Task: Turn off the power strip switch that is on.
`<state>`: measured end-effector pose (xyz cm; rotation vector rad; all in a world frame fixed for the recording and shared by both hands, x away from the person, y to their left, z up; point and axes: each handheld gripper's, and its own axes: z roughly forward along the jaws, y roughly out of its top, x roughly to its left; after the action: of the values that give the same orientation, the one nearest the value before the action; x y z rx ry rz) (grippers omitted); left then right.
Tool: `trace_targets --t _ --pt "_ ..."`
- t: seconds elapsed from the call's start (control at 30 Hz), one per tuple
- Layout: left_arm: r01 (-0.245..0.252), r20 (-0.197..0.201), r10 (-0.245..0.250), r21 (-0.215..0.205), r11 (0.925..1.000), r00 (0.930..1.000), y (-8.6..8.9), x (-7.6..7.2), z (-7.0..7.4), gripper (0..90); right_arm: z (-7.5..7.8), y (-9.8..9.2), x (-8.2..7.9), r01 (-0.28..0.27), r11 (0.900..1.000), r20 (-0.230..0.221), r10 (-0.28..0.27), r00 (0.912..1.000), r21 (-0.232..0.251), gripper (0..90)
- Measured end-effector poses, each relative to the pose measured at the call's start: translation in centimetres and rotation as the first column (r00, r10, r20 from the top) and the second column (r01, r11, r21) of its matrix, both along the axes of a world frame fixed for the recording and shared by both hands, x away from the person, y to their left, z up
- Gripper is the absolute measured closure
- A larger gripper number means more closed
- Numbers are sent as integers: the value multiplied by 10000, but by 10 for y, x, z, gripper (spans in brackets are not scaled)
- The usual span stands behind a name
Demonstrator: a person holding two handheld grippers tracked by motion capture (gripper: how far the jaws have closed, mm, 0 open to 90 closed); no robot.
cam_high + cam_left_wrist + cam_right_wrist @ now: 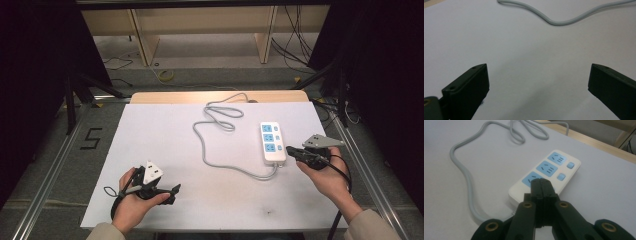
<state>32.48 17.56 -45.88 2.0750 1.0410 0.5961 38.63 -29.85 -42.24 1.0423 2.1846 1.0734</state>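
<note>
Hands come in from the near edge of the bench (150, 130), one gripper in each. Over on the left, the left gripper (167, 192) rests low on the white surface with its jaws spread wide and nothing between them; in its own view only bare bench and a curve of grey cord (559, 22) lie ahead. Moving across the middle, that cord runs in loose loops from the far edge down to the power strip (272, 142), which lies flat on the right half of the bench, long side running away from the person. At the right, the right gripper (292, 151) has its jaws clenched together on nothing, their tip just at the near end of the strip, over the nearest blue socket (530, 179). Whether it touches the plastic I cannot tell. I count one power strip, three blue sockets, at least two small blue buttons beside them, one cord, two grippers. The strip looks like a light, rigid plastic box, smooth enough to slide if nudged; gripping across its narrow sides should hold best. Its cord looks soft and springy, and would likely drag behind.
</note>
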Motion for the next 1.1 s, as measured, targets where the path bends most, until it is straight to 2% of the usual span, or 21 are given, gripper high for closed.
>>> trace_targets --t 1.1 --pt "7 22 -7 142 9999 10000 -1 0 -1 31 2 4 31 429 9991 -284 -431 9987 -69 900"
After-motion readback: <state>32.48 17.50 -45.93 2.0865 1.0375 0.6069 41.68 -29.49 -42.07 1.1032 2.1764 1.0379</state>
